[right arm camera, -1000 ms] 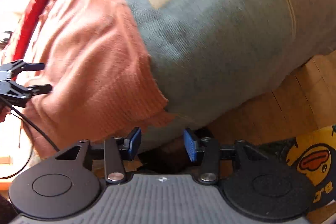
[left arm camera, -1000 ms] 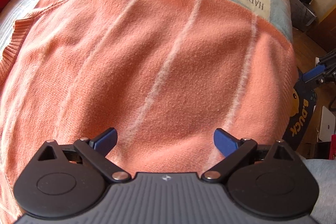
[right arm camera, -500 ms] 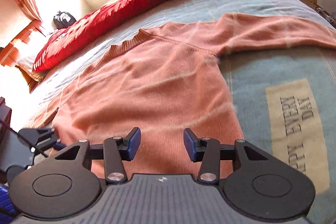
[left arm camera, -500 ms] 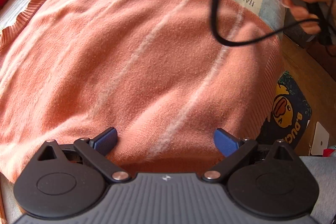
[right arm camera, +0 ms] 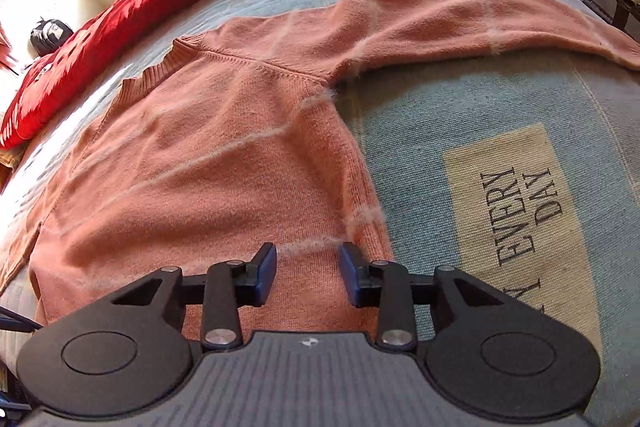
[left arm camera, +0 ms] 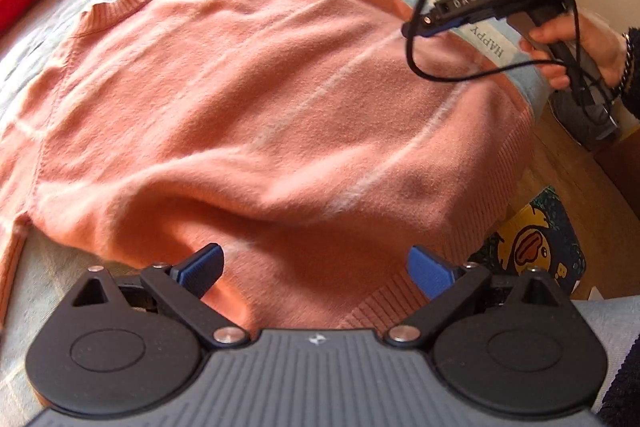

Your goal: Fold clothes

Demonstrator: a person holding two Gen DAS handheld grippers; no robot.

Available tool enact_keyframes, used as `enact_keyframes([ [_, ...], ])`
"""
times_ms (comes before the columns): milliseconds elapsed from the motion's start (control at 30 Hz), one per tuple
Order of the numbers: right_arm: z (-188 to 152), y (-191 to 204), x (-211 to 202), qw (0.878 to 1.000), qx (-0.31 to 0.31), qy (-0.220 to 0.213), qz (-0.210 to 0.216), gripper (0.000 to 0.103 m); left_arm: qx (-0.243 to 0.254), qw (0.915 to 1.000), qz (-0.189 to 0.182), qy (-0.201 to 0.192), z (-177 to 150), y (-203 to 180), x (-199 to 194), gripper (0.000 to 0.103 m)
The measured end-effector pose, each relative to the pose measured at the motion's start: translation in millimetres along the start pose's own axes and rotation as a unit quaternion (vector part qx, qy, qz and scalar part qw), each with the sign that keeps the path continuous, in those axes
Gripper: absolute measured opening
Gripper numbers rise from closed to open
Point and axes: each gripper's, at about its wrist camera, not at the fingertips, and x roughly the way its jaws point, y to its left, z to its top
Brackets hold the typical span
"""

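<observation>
Sweater [right arm camera: 208,167] lies flat on the bed cover [right arm camera: 460,115], collar away from both grippers, one sleeve stretched sideways beyond the printed patch [right arm camera: 520,219]. Right gripper [right arm camera: 308,273] hangs over the side seam beside that patch, nearer the sleeve, jaws narrow, closing, empty. Left gripper [left arm camera: 316,269] hovers wide, empty, over the hem.
</observation>
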Motion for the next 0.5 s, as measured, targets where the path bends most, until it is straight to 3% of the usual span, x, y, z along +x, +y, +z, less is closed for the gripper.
enact_keyframes([
  [267,9,75,-2,0.995,-0.079,0.018,0.053,0.049,-0.127,0.9918,0.015,0.000,-36,43,-4,0.097],
  [433,16,132,-2,0.976,-0.166,0.040,0.132,0.049,-0.196,0.9805,0.002,-0.009,-63,66,-1,0.095],
  [500,13,158,2,0.966,-0.218,0.048,0.131,0.049,-0.212,0.9770,-0.018,-0.022,-71,74,-1,0.092],
])
